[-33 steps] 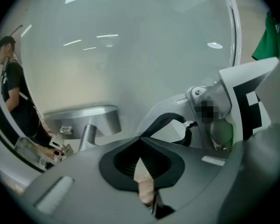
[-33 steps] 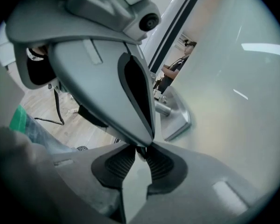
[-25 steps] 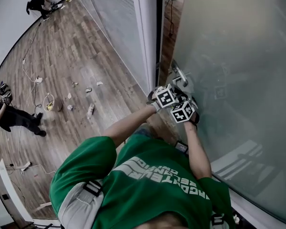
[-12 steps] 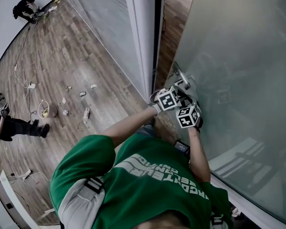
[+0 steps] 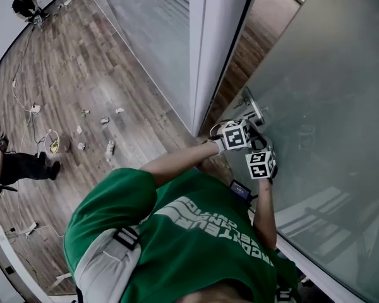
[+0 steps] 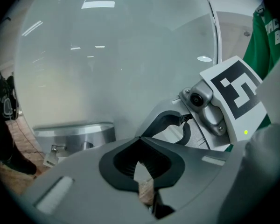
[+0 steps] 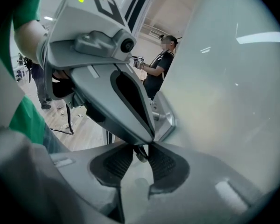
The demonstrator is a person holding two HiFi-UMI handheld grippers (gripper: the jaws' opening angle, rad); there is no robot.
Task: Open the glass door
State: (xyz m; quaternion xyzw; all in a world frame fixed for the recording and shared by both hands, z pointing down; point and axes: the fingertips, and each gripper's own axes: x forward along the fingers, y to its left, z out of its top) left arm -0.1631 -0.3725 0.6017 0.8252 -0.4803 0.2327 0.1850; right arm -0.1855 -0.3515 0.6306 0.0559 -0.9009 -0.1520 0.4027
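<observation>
The frosted glass door [image 5: 328, 87] stands ajar on the right, and wood floor shows in the gap beside it. Its metal handle [image 5: 254, 106] sits at the door's edge, just beyond both grippers. My left gripper [image 5: 248, 122] points at the handle plate [image 6: 77, 133]; its tips [image 6: 139, 139] meet, shut on nothing. My right gripper [image 5: 266, 146] is just below and right of it, close to the glass. Its jaws [image 7: 140, 148] are opening, and the pads [image 7: 162, 162] stand apart with nothing pressed between them. The left gripper's body [image 7: 116, 78] crosses in front of them.
A white door frame [image 5: 208, 43] and a glass wall [image 5: 151, 36] stand left of the gap. The wood floor [image 5: 82, 81] holds small scraps and cables. One person [image 5: 12, 166] is at the far left; another [image 7: 161, 64] stands beyond the door.
The gap between door and frame has widened. Both grippers have shifted right and slightly down in the head view, staying beside the handle.
</observation>
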